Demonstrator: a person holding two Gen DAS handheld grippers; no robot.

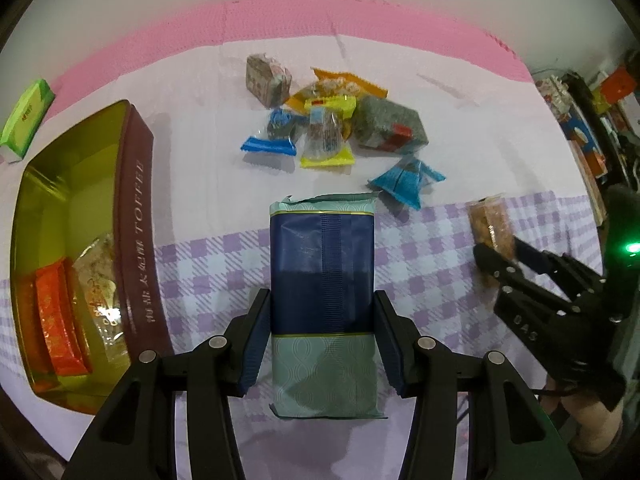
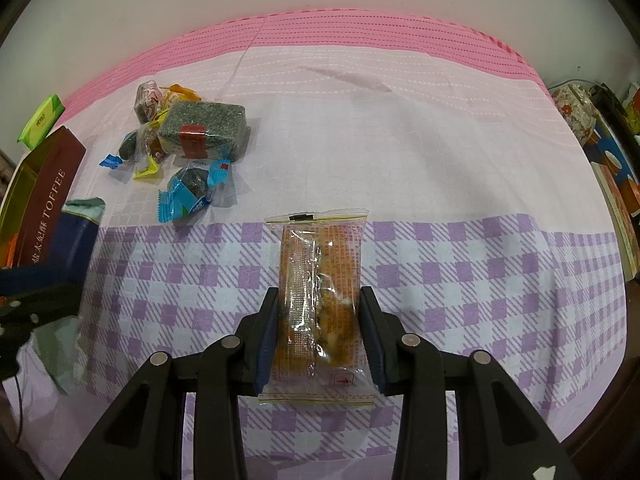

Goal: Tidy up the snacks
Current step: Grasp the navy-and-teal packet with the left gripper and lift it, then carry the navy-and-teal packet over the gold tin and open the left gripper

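While the left gripper is clamping the blue-and-teal packet, the right gripper is pinching a clear orange snack pack. Both are hovering over bare checked cloth. The toffee tin is sitting close left, its near end cut off; the loose snack pile is lying beyond.

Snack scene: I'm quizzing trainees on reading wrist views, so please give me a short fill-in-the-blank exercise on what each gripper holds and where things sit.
1. The left gripper is shut on a teal and ____ packet.
2. The right gripper holds a clear-wrapped ____ snack.
3. The word printed on the brown side of the tin is ____.
4. Both held items hang over the ____ checked part of the cloth.

Missing words: navy; orange; TOFFEE; purple
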